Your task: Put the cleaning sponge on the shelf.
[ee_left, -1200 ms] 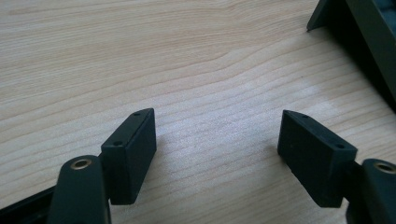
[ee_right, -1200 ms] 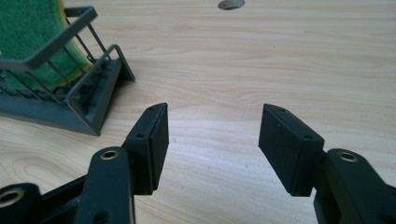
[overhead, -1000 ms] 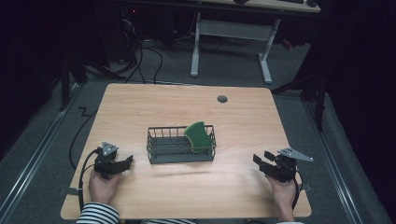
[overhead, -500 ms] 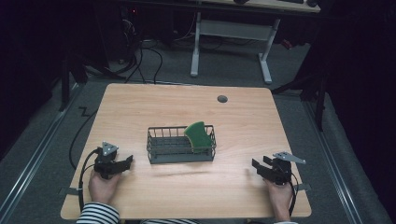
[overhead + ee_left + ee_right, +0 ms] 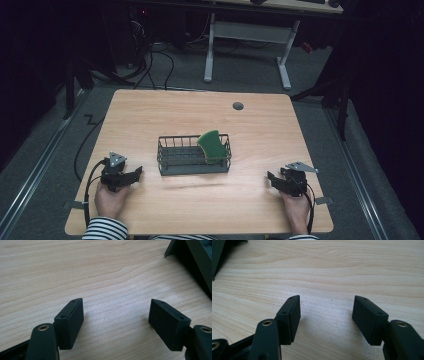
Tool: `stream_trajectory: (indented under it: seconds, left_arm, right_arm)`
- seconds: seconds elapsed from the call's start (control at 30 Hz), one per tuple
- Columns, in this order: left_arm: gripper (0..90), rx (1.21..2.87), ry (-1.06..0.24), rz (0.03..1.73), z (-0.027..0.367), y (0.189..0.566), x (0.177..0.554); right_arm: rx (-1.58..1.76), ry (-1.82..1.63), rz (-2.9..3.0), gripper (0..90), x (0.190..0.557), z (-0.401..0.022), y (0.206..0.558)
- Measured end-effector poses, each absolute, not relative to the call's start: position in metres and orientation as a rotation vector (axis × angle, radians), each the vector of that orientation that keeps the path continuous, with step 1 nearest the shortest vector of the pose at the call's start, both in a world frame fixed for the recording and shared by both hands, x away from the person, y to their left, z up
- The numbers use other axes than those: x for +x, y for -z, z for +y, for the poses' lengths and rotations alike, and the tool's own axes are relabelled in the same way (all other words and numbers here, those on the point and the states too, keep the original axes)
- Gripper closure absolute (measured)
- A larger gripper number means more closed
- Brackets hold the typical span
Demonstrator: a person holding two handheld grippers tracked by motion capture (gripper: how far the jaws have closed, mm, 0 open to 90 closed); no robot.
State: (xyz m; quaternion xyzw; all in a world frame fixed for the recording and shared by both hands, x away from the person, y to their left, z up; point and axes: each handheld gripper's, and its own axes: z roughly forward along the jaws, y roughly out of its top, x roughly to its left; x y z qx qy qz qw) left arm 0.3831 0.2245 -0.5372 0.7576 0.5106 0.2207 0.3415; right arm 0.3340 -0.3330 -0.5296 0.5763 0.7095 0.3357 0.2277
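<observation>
Basket (image 5: 194, 161) mid-surface, green sponge (image 5: 213, 145) leaning inside at its right (propped on wall). Left gripper (image 5: 131, 174) and right gripper (image 5: 273, 179) rest near edge, jaws apart, empty: likely standby.

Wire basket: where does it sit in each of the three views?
High view: the wire basket stands mid-table with a green sponge leaning in its right end.
Left gripper view: a dark corner, seemingly the basket, top right.
Right gripper view: a dark edge, seemingly the basket, top left.
Shared landmark: the wood-grain tabletop.
</observation>
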Motion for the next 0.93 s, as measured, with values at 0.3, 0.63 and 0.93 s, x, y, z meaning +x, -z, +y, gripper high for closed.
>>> stream_trajectory:
  seconds: [0.3, 0.63, 0.93]
  left_arm:
    - [28.8, 1.97, -0.575, 1.328, 0.2244, 0.5372, 0.383]
    - [28.8, 1.971, -0.575, 1.328, 0.2243, 0.5372, 0.3829]
    - [28.8, 1.972, -0.574, 1.329, 0.2243, 0.5371, 0.3829]
  right_arm:
    - [1.529, -0.833, 1.976, 34.8, 0.3362, -0.3244, 0.5303]
    - [1.538, -0.826, 1.976, 29.4, 0.3367, -0.3245, 0.5306]
    - [1.538, -0.828, 1.977, 29.0, 0.3368, -0.3246, 0.5306]
